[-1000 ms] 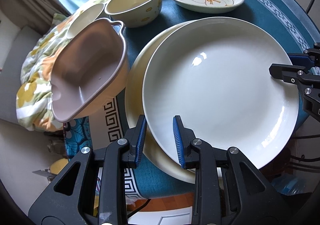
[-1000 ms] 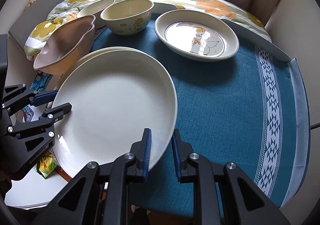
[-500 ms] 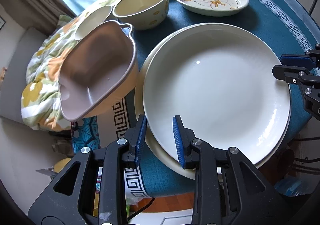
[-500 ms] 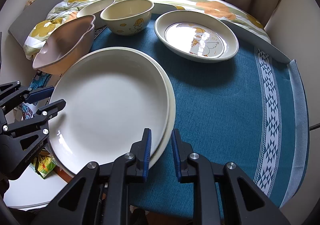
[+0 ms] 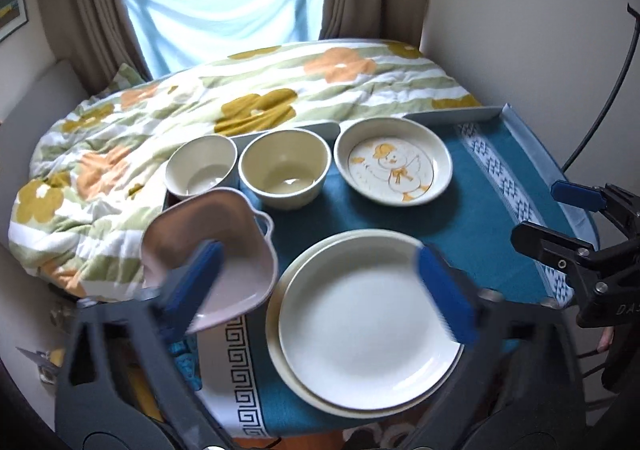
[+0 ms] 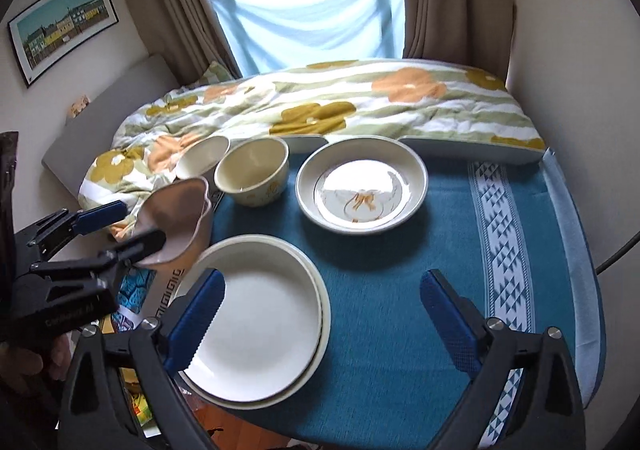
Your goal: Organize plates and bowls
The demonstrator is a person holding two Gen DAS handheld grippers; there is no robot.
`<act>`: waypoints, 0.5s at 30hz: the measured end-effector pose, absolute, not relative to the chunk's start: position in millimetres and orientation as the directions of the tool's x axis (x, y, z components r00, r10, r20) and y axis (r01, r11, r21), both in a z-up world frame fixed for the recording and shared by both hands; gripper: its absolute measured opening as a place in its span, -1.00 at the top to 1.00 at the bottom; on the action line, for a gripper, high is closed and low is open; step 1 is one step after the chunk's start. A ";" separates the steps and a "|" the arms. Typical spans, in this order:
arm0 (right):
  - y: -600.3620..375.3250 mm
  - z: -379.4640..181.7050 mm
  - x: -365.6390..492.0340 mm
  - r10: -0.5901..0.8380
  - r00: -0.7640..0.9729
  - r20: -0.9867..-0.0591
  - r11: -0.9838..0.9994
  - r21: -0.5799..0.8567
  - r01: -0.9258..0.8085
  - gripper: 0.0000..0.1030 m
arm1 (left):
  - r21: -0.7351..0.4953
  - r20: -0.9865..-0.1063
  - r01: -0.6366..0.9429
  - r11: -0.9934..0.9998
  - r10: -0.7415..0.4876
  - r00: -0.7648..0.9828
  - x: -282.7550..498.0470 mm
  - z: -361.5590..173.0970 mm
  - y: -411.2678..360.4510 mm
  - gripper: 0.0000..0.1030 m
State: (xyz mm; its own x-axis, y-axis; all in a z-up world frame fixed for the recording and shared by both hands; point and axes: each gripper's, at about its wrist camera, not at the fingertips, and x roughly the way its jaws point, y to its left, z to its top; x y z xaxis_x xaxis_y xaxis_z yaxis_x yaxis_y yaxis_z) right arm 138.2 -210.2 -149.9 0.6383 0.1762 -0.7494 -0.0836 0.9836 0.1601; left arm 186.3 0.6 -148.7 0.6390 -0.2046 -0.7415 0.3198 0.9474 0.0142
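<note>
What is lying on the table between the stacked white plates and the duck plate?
Nothing: in both wrist views only bare teal tablecloth separates the stacked white plates from the duck plate.

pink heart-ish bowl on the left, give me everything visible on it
The pink bowl is a matte, dusty-pink dish with a lobed, roughly heart-shaped rim and a small loop handle toward the plates; it looks ceramic or plastic, and empty. It sits tilted at the table's left edge, partly overhanging, leaning against the floral quilt, just in front of the small cream bowl and left of the stacked white plates. No gripper holds it; the left gripper is open above.
</note>
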 end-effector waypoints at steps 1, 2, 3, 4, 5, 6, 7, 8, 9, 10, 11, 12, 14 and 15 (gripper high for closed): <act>-213.5 -144.0 138.5 0.168 0.650 -0.741 0.985 0.158 -0.075 -0.89 | 0.002 -0.720 0.325 0.946 -0.224 0.657 188.6 -145.0 -1.3 -0.99; -216.5 -138.9 138.9 0.163 0.660 -0.734 0.985 0.157 -0.068 -0.89 | -0.004 -0.717 0.336 0.942 -0.237 0.655 192.4 -143.8 -4.2 -0.99; -220.4 -134.6 139.0 0.158 0.668 -0.727 0.986 0.155 -0.064 -0.89 | -0.008 -0.731 0.345 0.938 -0.241 0.639 197.8 -144.3 -7.6 -0.99; -223.9 -131.2 138.4 0.150 0.676 -0.722 0.987 0.148 -0.062 -0.89 | -0.012 -0.751 0.347 0.938 -0.238 0.616 203.9 -146.1 -12.6 -0.99; -226.9 -128.3 140.5 0.137 0.680 -0.720 0.989 0.132 -0.060 -0.89 | -0.021 -0.764 0.342 0.939 -0.236 0.600 208.5 -147.0 -16.5 -0.99; -231.1 -125.0 143.2 0.120 0.681 -0.722 0.992 0.107 -0.062 -0.89 | -0.037 -0.771 0.335 0.942 -0.240 0.590 211.3 -147.6 -19.6 -0.99; -235.3 -122.5 147.6 0.103 0.680 -0.726 0.995 0.080 -0.064 -0.89 | -0.062 -0.774 0.331 0.942 -0.254 0.579 214.9 -148.3 -21.5 -0.99; -239.8 -120.4 153.1 0.082 0.673 -0.735 0.997 0.050 -0.067 -0.89 | -0.084 -0.778 0.328 0.941 -0.268 0.569 217.2 -149.9 -23.4 -0.99; -245.4 -118.5 160.2 0.052 0.666 -0.744 0.998 0.017 -0.059 -0.89 | -0.101 -0.782 0.321 0.942 -0.274 0.560 220.9 -151.5 -25.1 -0.99; -252.1 -116.4 167.5 0.027 0.669 -0.743 0.999 -0.004 -0.044 -0.89 | -0.112 -0.787 0.307 0.945 -0.273 0.554 225.2 -152.9 -26.8 -0.99; -258.5 -115.2 173.3 0.034 0.672 -0.740 0.999 0.003 -0.047 -0.89 | -0.122 -0.791 0.289 0.949 -0.269 0.550 228.9 -154.5 -28.5 -0.99; -266.2 -115.0 181.4 0.062 0.671 -0.739 0.998 0.030 -0.060 -0.89 | -0.135 -0.796 0.267 0.954 -0.265 0.545 233.9 -156.1 -31.1 -0.99; -281.2 -119.9 199.4 0.120 0.647 -0.753 0.993 0.086 -0.084 -0.89 | -0.172 -0.805 0.220 0.960 -0.265 0.531 244.6 -162.1 -36.4 -0.99; -286.8 -124.8 211.3 0.123 0.630 -0.767 0.992 0.087 -0.088 -0.89 | -0.194 -0.808 0.194 0.962 -0.269 0.524 250.1 -166.1 -39.7 -0.99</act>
State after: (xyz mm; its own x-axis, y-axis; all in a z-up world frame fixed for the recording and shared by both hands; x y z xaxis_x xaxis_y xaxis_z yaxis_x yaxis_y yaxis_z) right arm 211.3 -286.8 -124.8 0.6300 0.1229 -0.7668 -0.0877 0.9923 0.0869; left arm 250.1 -39.7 -166.1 0.5245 -0.2689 -0.8079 0.1938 0.9616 -0.1942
